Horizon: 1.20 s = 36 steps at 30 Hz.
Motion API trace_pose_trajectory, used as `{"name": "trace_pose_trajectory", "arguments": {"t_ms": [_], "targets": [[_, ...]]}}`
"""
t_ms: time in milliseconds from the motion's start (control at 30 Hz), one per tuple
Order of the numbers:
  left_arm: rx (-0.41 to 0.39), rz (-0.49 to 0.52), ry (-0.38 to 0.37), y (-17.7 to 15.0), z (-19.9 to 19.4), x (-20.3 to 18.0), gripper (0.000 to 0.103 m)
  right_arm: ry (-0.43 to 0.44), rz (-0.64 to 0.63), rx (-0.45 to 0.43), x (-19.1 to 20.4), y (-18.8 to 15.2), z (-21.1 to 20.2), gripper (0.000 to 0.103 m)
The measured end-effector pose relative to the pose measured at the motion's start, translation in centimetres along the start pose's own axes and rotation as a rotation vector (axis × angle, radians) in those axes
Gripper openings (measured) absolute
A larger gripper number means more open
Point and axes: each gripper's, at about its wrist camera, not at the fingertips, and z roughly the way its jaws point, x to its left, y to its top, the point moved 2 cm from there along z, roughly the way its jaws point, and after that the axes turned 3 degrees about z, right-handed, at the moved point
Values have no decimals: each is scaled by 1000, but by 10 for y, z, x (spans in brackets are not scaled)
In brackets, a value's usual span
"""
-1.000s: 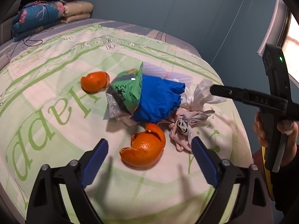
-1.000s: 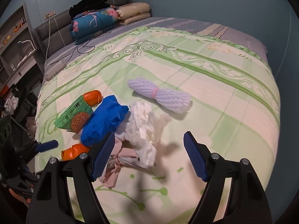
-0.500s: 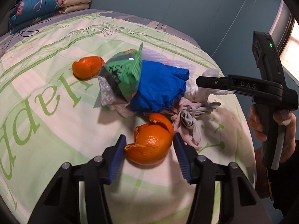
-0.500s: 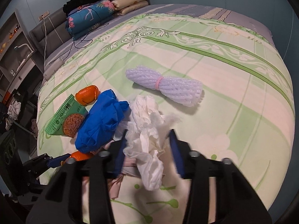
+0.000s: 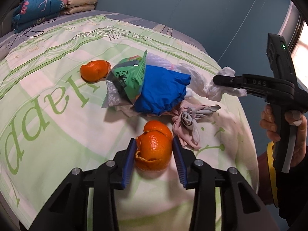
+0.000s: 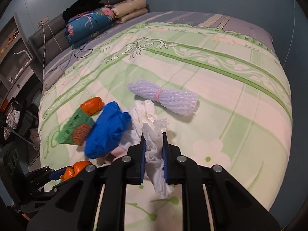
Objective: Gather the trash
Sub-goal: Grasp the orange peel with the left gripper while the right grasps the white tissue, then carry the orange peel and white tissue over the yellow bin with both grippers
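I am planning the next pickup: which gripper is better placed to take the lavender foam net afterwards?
Probably the right gripper: the foam net lies just beyond it. But it grips the white tissue, as the left gripper does the orange peel.

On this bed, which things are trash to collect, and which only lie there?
Trash: orange peel, second peel, white tissue, green wrapper, blue wad, foam net, pinkish scrap.

Just lying there: folded quilts, black cable.
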Motion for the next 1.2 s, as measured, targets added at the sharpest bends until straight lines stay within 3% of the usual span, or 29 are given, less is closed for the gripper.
{"name": "trace_pose_trajectory", "arguments": {"t_ms": [700, 1200], "targets": [[-111, 32, 11, -16, -74, -26, 35, 34, -35, -97, 24, -41, -104, 13], [-124, 58, -9, -30, -91, -50, 35, 15, -5, -112, 10, -68, -133, 13]]}}
